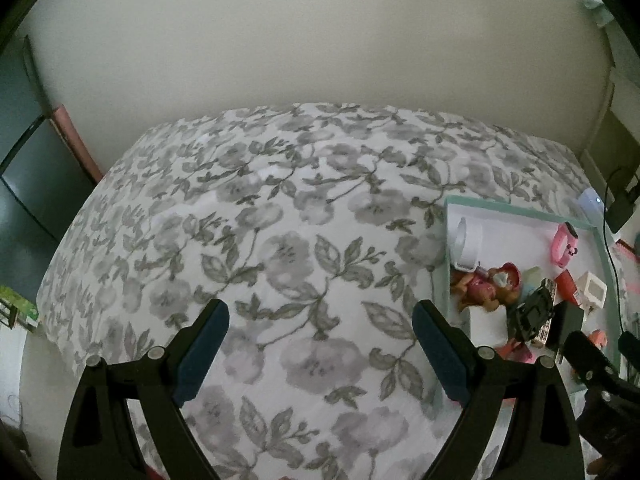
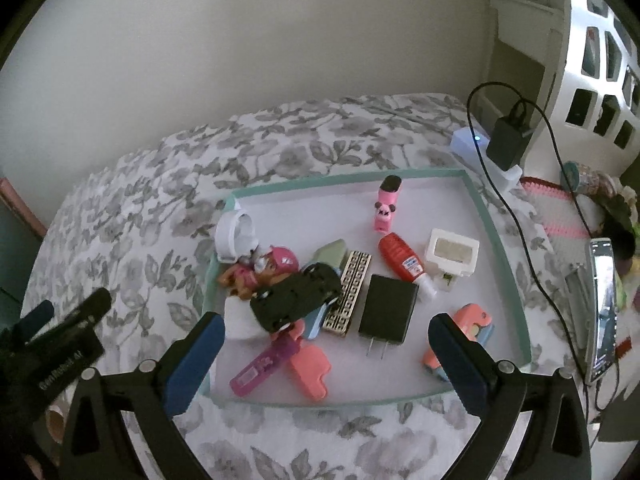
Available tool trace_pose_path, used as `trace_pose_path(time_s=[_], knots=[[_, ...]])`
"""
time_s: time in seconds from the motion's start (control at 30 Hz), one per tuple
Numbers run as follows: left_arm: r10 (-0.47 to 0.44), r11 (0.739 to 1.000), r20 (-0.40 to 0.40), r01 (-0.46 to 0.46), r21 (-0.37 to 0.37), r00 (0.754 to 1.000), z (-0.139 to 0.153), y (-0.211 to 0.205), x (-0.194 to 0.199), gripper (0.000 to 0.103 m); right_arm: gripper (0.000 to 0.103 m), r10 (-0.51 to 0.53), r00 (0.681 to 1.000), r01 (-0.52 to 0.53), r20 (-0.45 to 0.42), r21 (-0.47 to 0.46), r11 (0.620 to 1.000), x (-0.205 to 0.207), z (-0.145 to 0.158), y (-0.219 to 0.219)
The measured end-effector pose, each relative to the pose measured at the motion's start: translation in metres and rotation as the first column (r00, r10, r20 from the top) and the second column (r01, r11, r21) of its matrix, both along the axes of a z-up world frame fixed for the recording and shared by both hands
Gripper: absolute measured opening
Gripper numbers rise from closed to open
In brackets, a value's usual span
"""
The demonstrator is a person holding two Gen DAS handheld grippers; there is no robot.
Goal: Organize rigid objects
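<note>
A shallow white tray with a teal rim (image 2: 500, 236) lies on a floral bedspread and holds several small objects. Among them are a black toy car (image 2: 296, 300), a black charger plug (image 2: 386, 310), a red tube (image 2: 402, 260), a pink figure (image 2: 386, 204), a white roll (image 2: 236, 236), a doll with a pink helmet (image 2: 264, 268) and a white box (image 2: 452, 254). My right gripper (image 2: 326, 344) is open and empty, above the tray's near side. My left gripper (image 1: 320, 332) is open and empty over bare bedspread, left of the tray (image 1: 520, 210).
The bedspread (image 1: 260, 240) stretches wide to the left of the tray. A black adapter with a cable (image 2: 506, 140) and a white device sit at the bed's far right. A phone (image 2: 602, 304) and clutter lie right of the tray. A plain wall stands behind.
</note>
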State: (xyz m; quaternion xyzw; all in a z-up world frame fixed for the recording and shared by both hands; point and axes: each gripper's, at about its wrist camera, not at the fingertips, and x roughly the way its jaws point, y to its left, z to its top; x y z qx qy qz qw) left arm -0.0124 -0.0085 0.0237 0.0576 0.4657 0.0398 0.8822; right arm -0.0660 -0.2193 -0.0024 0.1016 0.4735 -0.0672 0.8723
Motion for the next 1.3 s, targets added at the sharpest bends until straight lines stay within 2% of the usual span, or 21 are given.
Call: trace_pose_path(time_s=[0.23,0.77,1.3], knots=[[-0.001,1.000,-0.058,0.002,0.022,0.998,-0.005,0.011,-0.011,0.093,0.103,0.034,0.999,-0.034,-0.015,-0.038,0.999,-0.007,-0.001,0.013],[0.023,0.999,-0.174,-0.027,-0.023,0.984,-0.021,0.033,-0.024,0.093,0.103,0.069,0.997,-0.071,-0.032,-0.073,0.995,-0.015,0.000,0.028],[0.011,0.999,-0.177,-0.017,-0.030,0.984,-0.021,0.031,-0.022,0.093,0.103,0.083,0.996,-0.085,-0.034,-0.081,0.993,-0.014,0.001,0.030]])
